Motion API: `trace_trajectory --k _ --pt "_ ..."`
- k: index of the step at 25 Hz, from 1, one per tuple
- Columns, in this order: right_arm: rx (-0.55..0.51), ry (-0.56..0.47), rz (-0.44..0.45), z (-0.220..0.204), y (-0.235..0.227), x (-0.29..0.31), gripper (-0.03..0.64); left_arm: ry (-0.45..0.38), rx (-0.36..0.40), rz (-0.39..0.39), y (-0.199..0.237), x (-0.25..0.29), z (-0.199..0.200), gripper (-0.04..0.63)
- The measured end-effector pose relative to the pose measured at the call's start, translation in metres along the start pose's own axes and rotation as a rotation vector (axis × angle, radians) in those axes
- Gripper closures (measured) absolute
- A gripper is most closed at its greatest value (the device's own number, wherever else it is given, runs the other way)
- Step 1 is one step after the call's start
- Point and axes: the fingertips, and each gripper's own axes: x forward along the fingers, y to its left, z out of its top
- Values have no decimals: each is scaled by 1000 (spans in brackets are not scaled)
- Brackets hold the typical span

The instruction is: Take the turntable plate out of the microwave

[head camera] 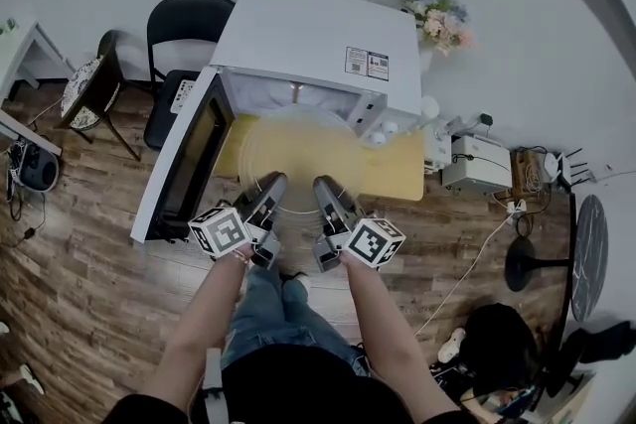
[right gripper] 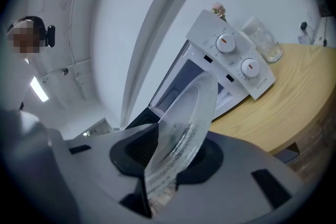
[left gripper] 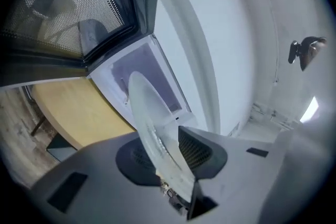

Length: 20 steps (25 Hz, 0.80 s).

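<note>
The clear glass turntable plate (head camera: 298, 146) hangs level just outside the open white microwave (head camera: 318, 40), over the yellow table (head camera: 399, 170). My left gripper (head camera: 270, 186) grips its near rim on the left, and my right gripper (head camera: 324, 186) grips the rim on the right. In the left gripper view the plate (left gripper: 148, 107) stands edge-on between the pads of the left gripper (left gripper: 164, 145), which press on it. The right gripper view likewise shows the plate (right gripper: 192, 107) clamped in the right gripper (right gripper: 176, 150), with the microwave's cavity (right gripper: 181, 78) behind it.
The microwave door (head camera: 187, 162) stands swung open to the left, close beside my left gripper. A black chair (head camera: 185, 33) stands behind it. Flowers (head camera: 438, 15) and a white box (head camera: 478, 162) sit to the right. A glass cup (right gripper: 262, 42) stands beside the microwave's dials (right gripper: 237, 59).
</note>
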Motion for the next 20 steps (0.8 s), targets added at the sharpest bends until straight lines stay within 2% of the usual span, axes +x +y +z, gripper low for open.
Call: trace_trajectory --k 9,15,20 --pt "-87 13 34 7 24 -22 495 -37 114 -13 -31 -12 -6 489" --pt "-96 13 42 11 35 -33 494 -48 128 -17 -47 -17 -8 487" --pt "-148 -11 57 20 53 -35 492 -70 155 -59 -62 -21 2 486"
